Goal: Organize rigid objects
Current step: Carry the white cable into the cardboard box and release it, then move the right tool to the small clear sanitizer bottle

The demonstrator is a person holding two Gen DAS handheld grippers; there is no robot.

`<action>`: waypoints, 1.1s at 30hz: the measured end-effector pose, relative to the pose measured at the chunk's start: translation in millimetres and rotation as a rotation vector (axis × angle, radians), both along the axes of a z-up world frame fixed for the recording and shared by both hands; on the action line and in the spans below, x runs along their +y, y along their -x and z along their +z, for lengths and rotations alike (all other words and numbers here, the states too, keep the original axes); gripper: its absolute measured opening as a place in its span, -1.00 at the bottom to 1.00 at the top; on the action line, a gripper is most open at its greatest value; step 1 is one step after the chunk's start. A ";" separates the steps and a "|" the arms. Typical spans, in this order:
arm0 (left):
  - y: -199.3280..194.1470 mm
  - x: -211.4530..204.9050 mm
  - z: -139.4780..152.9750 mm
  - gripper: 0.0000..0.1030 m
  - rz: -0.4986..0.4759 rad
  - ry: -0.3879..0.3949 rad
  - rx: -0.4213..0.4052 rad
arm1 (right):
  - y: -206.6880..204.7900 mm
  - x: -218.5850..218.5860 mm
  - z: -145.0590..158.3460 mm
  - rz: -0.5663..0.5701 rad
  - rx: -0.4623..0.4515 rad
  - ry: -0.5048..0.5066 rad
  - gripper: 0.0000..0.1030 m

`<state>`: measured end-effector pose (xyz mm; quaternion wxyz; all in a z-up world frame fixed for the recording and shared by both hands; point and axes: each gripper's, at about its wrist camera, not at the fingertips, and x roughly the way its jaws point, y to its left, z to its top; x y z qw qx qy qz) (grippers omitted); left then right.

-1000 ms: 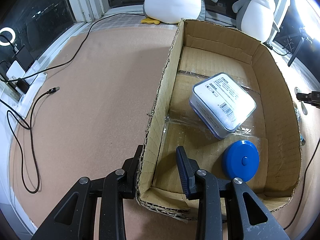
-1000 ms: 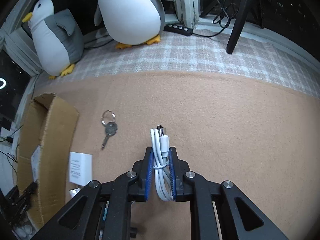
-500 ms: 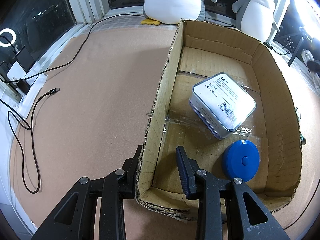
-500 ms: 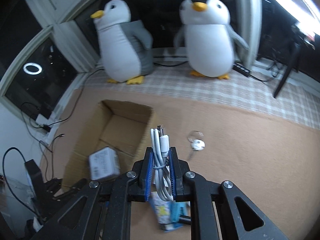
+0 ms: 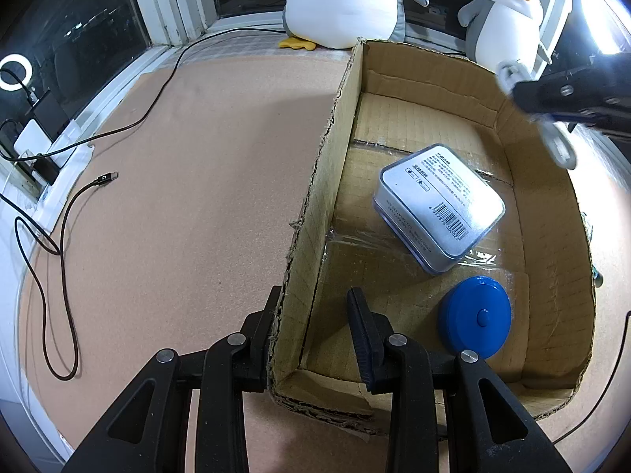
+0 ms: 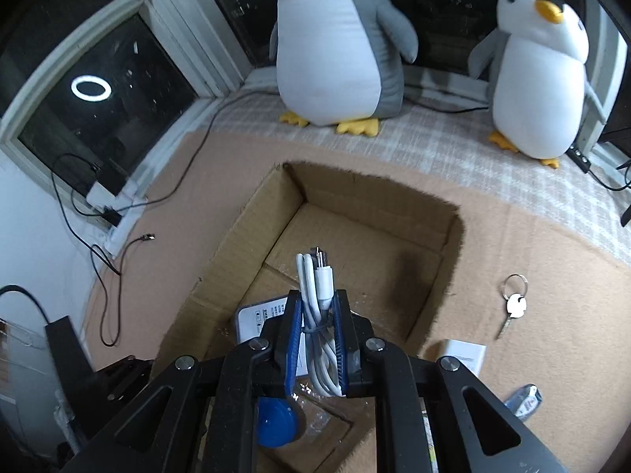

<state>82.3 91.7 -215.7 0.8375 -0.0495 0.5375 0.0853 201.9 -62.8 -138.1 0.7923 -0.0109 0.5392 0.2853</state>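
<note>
Here, in the left wrist view, the left tongs point(image 5: 315, 315) sit at the lower middle of the frame, closed across the near corner wall of the cardboard box point(image 5: 315, 181), apparently to keep it from sliding. Inside lie a grey tin point(image 5: 439, 205) at centre right and a blue round case point(image 5: 475, 317) below it. At upper right, the right tongs point(image 5: 512, 79) come in blurred above the box.

In the right wrist view, the right tongs point(image 6: 317, 323) pinch a bundled white cable point(image 6: 317, 299) at lower centre, poised over the box interior, probably for dropping in. A key point(image 6: 512, 307) and white card point(image 6: 461, 354) wait on the carpet at right.
</note>
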 end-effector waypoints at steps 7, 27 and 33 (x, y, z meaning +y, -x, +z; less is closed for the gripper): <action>0.1 0.2 0.0 -0.33 0.000 0.000 0.000 | -6.6 9.0 -19.0 -0.010 0.016 0.045 -0.73; -0.3 1.8 1.2 -0.33 0.001 0.000 -0.001 | 11.7 -14.0 5.6 -0.002 0.000 -0.057 -0.39; 0.0 1.8 1.0 -0.34 0.001 0.002 -0.002 | 20.2 -60.4 23.8 -0.094 -0.008 -0.123 -0.22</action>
